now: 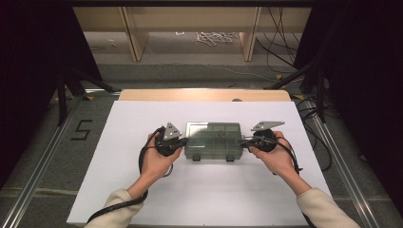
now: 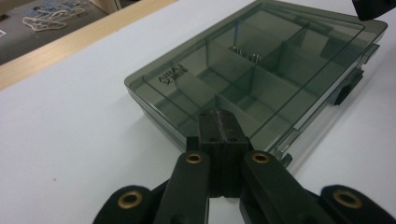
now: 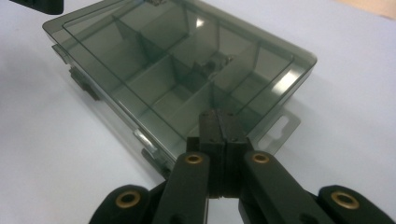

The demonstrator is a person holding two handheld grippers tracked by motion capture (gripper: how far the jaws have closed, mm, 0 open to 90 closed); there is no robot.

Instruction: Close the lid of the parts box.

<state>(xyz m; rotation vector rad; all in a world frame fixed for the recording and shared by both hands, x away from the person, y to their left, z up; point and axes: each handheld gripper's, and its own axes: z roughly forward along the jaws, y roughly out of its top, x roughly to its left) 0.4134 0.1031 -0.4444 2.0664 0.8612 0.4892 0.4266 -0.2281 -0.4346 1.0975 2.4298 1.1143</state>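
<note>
At desk [image 1: 142,199] centre: L hand-held gripper [image 1: 183,141] & R hand-held gripper [image 1: 243,142], jaws fully closed, empty, flanking smoky clear plastic compartment box [image 1: 214,140]. Approach step, prob.; next needs jaws apart.

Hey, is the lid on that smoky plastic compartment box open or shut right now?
Shut. The lid lies flat on the box, flush with its rim, and the dividers show through it. Whether the front latches are fastened, I cannot tell.
</note>
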